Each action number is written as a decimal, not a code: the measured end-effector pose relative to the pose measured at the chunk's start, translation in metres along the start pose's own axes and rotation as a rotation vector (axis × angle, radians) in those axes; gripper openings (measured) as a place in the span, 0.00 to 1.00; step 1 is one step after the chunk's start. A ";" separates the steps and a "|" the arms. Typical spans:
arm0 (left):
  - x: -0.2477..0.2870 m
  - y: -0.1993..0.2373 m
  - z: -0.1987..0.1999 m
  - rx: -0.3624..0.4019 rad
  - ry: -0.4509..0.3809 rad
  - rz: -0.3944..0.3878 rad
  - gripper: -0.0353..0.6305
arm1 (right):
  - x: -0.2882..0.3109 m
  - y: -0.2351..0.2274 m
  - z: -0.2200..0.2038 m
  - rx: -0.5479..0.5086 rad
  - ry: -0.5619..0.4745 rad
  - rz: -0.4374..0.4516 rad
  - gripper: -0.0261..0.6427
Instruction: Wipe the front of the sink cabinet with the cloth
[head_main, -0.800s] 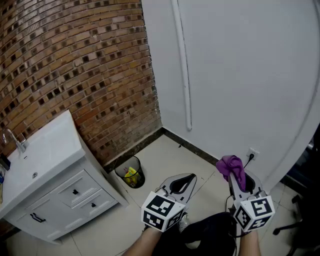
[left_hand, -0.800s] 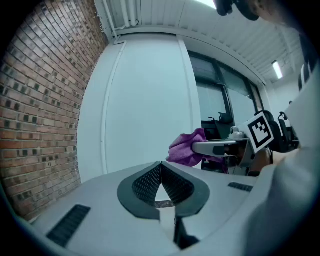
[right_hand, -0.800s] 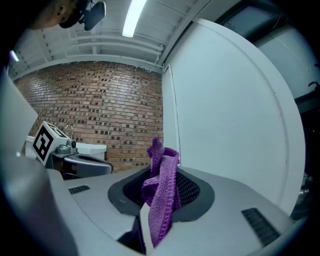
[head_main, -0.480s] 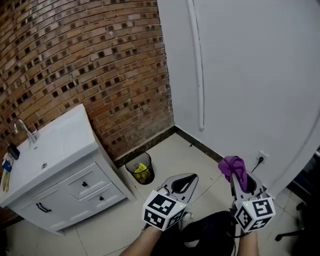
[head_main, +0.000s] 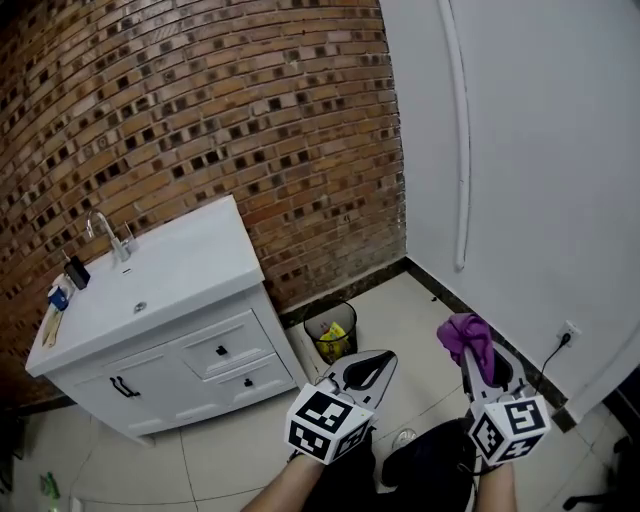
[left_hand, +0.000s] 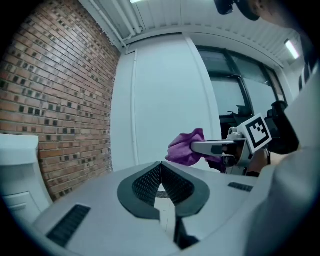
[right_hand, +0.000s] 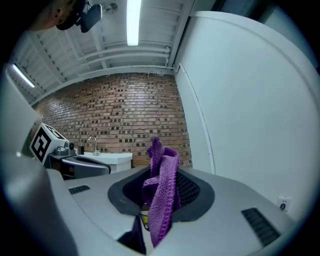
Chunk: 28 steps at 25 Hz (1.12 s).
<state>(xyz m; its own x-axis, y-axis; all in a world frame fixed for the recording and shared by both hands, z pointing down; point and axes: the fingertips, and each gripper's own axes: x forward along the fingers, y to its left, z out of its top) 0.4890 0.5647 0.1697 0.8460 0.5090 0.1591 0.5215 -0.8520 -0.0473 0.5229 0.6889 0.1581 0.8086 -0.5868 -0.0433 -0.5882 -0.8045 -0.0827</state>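
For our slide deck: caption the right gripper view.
Right gripper shut on purple cloth, sink cabinet beyond.

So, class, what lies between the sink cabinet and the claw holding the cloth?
Head view: a waste bin on the tiled floor beside the sink cabinet, then the left claw, before the right claw gripping the cloth.

The right gripper (right_hand: 160, 192) has its jaws clamped on the purple cloth (right_hand: 162, 190), brick wall (right_hand: 125, 115) beyond.
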 end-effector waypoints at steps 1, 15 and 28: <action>-0.009 0.006 -0.001 0.000 0.001 0.021 0.06 | 0.005 0.010 -0.001 0.004 -0.002 0.020 0.19; -0.131 0.080 -0.016 -0.009 0.005 0.286 0.06 | 0.058 0.146 -0.007 0.013 -0.012 0.294 0.19; -0.267 0.135 -0.038 -0.038 0.023 0.547 0.06 | 0.092 0.299 -0.019 0.026 -0.003 0.578 0.19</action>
<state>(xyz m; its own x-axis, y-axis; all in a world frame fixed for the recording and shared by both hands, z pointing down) 0.3291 0.3089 0.1580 0.9897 -0.0123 0.1428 0.0012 -0.9956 -0.0941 0.4215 0.3923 0.1483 0.3560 -0.9300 -0.0914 -0.9339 -0.3506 -0.0697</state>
